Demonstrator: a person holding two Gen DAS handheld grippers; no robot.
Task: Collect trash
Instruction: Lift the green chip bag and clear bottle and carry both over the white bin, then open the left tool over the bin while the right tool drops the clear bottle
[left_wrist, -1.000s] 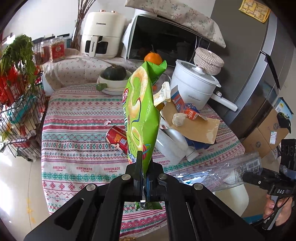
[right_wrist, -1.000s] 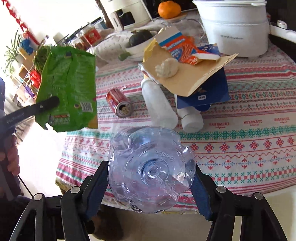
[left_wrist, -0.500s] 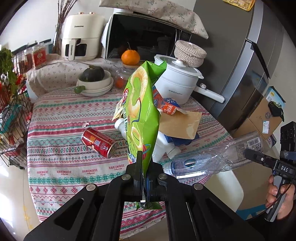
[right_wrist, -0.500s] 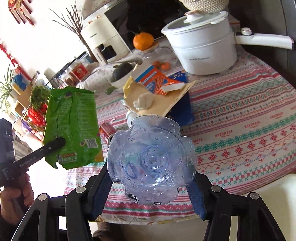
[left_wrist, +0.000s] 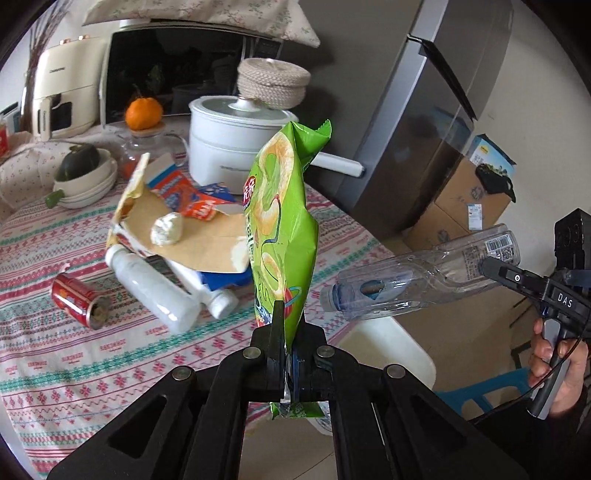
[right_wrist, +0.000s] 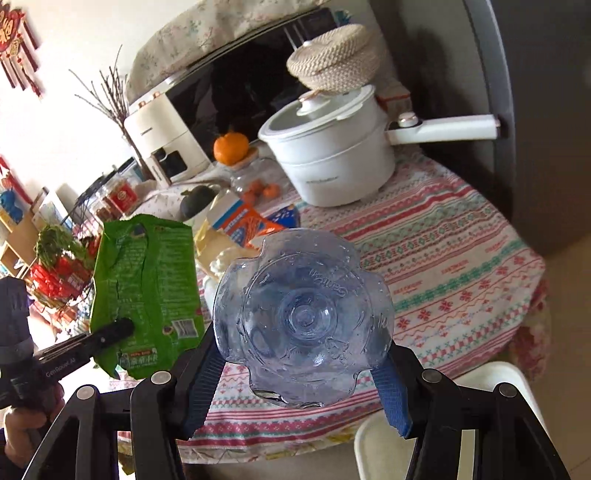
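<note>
my left claw (left_wrist: 286, 354) is clamped tight on the bottom edge of a green chip bag (left_wrist: 282, 221), which stands upright above the fingers, its torn top pointing up, held in the air off the near edge of the table (left_wrist: 55, 354). my right claw (right_wrist: 295, 373) grips a clear plastic bottle (right_wrist: 303, 317) by its body near the base, fingers spread only as wide as the bottle; the base faces that camera, and from the left wrist view the bottle lies nearly level, cap end toward the chip bag. both items are clear of the striped tablecloth.

trash on the table: a crushed red can (left_wrist: 79, 299) on its side near the left, a white bottle (left_wrist: 151, 288) lying beside it, a second white bottle (left_wrist: 218, 302) just beyond, and a torn brown cardboard sheet (left_wrist: 195, 236) resting over a blue box (left_wrist: 221, 278), with a crumpled white wad (left_wrist: 167, 232) and an orange-and-blue carton (left_wrist: 184, 195) on top of it. behind them stand a white pot (left_wrist: 236, 144) and an orange (left_wrist: 143, 112).
</note>
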